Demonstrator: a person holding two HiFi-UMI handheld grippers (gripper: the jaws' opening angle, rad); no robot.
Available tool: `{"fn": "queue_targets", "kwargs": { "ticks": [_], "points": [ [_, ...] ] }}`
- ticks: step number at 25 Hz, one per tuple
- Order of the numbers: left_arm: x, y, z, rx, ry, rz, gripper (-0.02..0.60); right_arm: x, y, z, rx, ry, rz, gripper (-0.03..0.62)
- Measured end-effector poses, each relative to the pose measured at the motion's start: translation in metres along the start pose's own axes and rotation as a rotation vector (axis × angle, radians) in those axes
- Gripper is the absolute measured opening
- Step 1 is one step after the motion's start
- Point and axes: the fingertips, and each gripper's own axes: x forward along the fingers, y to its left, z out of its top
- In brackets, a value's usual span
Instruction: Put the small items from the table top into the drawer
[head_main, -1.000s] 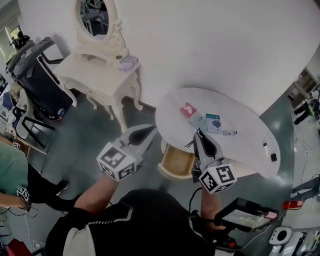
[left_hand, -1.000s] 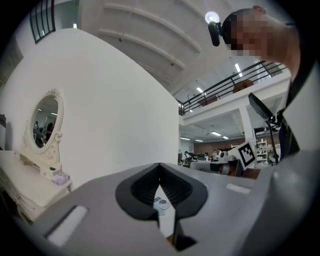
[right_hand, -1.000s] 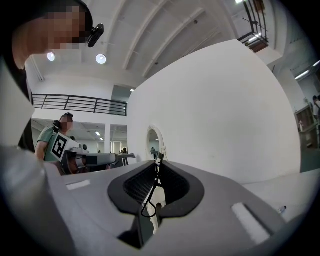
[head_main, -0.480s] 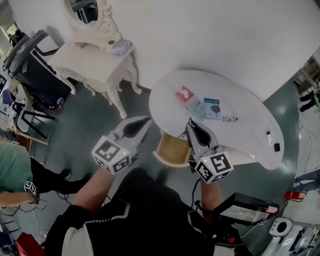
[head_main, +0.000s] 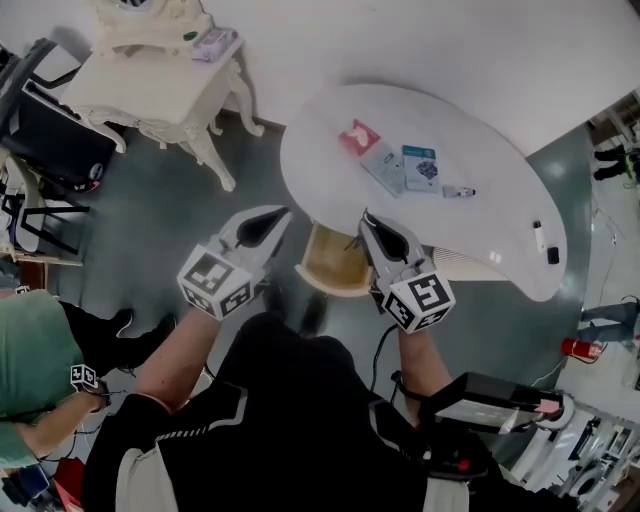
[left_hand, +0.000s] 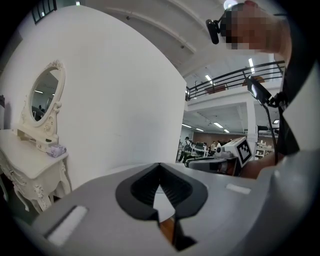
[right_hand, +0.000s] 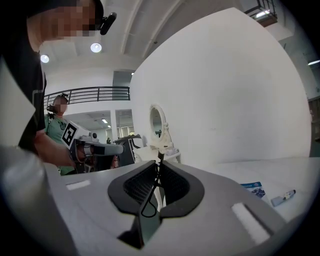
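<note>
Drawer (head_main: 335, 268) open; right claw (head_main: 366, 220) pinches thin black wire (right_hand: 152, 190); left claw (head_main: 280, 213) pressed together.

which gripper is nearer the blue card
Right. The right gripper, gripping a thin black wire, is at the near edge of the table, just below the blue card; the left gripper is beyond its left end.

Both grippers point up toward the white table (head_main: 480, 135). Left gripper (head_main: 283, 212) has its tips together. Right gripper (head_main: 365, 218) has a thin dark wire (head_main: 352, 241) poking out at its tip. Between them sits the open wooden drawer (head_main: 330, 268). Beyond the right gripper's tip lie a red packet (head_main: 357, 137), a grey card (head_main: 383, 167), a blue box (head_main: 421, 166) and a small pen (head_main: 458, 191).
</note>
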Motion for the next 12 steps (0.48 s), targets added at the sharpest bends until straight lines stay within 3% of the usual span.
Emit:
{"fn": "queue_targets", "kwargs": {
  "ticks": [12],
  "points": [
    [0.025,0.016,-0.095,-0.055,0.152,-0.035,0.0,0.024,-0.007,-0.118,-0.053,0.218,0.093,0.034]
  ]
}}
